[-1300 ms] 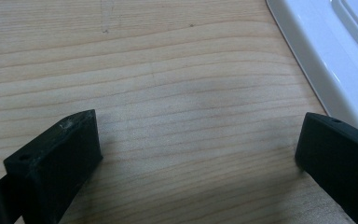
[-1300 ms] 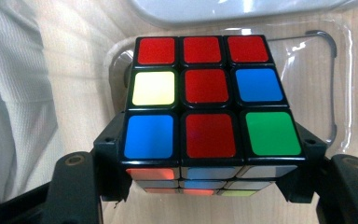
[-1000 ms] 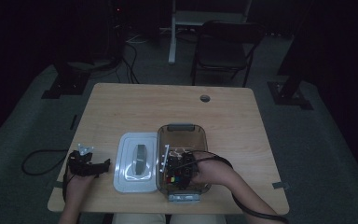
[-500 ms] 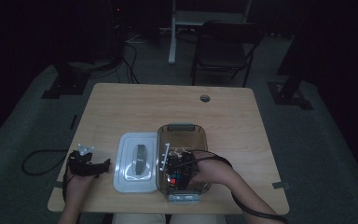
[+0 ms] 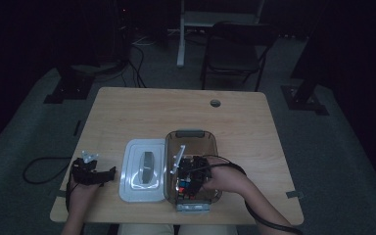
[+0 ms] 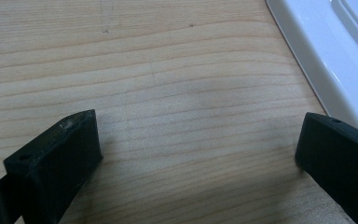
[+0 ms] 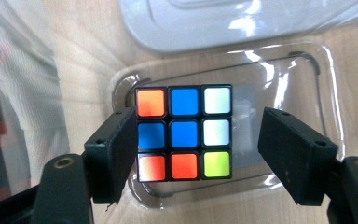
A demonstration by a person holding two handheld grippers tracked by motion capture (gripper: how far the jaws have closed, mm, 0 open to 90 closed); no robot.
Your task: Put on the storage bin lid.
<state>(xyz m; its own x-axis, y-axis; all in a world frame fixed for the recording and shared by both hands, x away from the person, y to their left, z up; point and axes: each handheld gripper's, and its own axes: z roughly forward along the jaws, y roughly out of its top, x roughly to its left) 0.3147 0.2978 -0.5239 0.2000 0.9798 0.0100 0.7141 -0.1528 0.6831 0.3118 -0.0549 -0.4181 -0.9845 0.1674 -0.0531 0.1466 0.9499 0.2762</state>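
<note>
The right gripper (image 7: 196, 154), jaws apart around the multicoloured puzzle cube (image 7: 184, 133), has sunk a little deeper into the clear plastic box (image 5: 192, 169) at five o'clock; release or grasp looks imminent. The left gripper (image 6: 198, 156) idles open.

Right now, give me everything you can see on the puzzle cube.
The puzzle cube is a three-by-three twisty cube, black-framed with glossy plastic-looking stickers, scrambled: the facing side shows orange, blue, white; blue, blue, white; orange, orange, yellow-green. It sits squarely on the floor of the clear plastic container, between the open jaws of the right claw. The left jaw is at, perhaps touching, its edge; the right jaw stands clear of it.
</note>
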